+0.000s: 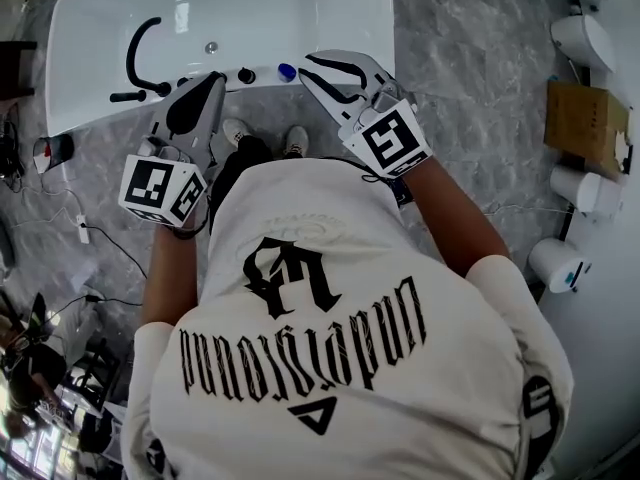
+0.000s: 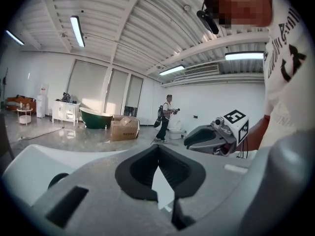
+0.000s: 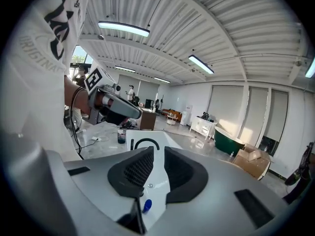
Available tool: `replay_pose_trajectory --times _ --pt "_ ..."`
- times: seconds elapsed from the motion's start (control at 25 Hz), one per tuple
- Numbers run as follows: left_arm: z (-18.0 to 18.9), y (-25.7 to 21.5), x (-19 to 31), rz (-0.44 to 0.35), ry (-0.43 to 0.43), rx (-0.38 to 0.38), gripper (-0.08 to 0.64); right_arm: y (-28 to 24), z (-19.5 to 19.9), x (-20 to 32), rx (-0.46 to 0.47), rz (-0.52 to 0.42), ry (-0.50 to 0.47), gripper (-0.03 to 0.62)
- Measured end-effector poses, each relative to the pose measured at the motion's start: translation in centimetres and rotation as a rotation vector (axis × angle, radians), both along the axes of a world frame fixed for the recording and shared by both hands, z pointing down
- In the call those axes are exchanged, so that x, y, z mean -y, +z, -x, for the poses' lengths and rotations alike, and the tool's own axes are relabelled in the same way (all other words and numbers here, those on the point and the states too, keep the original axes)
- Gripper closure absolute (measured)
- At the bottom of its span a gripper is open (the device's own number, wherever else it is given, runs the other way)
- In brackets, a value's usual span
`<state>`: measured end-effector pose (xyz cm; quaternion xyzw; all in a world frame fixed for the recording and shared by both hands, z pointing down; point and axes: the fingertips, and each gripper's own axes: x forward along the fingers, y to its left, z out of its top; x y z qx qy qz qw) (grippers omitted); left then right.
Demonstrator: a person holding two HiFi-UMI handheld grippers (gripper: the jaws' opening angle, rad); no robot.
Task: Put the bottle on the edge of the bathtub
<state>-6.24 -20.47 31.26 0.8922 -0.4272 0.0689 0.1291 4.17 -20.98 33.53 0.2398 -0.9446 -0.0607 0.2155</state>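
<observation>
White and glossy, the bathtub (image 1: 330,8) has a smooth rounded rim and stands on a grey veined marble floor (image 1: 470,58). At its left end a matte black spout (image 1: 138,53) curves up in a hook, with a small chrome drain (image 1: 211,47) in the basin beside it.

The left gripper (image 1: 213,83) is grey moulded plastic with ribbed black rubber pads. Its own view shows the tips pressed together with nothing between them, only a wedge of white tub behind. At its rear sits a white marker cube (image 1: 160,190) printed with black square patterns.

A round black knob (image 1: 246,75) sits on the near rim. Just to its right stands the bottle (image 1: 287,71), of which only the rounded blue cap shows from above. It is upright on the tub's edge and free of both grippers.

The right gripper (image 1: 312,68) hangs just beside the cap, its jaws slightly spread with a narrow gap. Nothing is pinched: the tub rim and the blue cap show through the gap well below the pads. Its marker cube (image 1: 388,140) carries the same black-and-white squares.

The person's cream shirt (image 1: 340,368) has black gothic lettering, upside down from the head view and too ornate to read surely. A brown cardboard box (image 1: 585,123) lies far right.
</observation>
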Motion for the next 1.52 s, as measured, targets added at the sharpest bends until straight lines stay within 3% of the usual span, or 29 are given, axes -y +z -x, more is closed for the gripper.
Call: replay_pose_trajectory --times 0.24,0.44,0.8,1.08,1.52 --pt "-0.7 -5.3 -0.4 -0.096 -0.011 -0.004 0.545 -4.6 -0.7 -0.1 0.028 -0.072 -0.03 0.544" --pt "-0.8 -7.0 0.0 -0.137 -0.033 0.0 0.545 -6.9 -1.7 0.2 0.083 -0.085 -0.023 0.575" --pt "-0.7 -7.1 -0.9 -0.116 -0.091 0.017 0.546 -7.7 -2.7 0.3 0.129 -0.057 -0.036 0.578" --pt "1.6 -6.4 -2.3 -0.085 -0.121 0.023 0.545 -7.4 -1.4 0.3 0.137 -0.037 -0.037 0.578" --pt "5.0 -6.4 -5.5 -0.098 -0.03 0.015 0.545 -7.8 1.8 -3.7 0.151 -0.031 0.052 0.578"
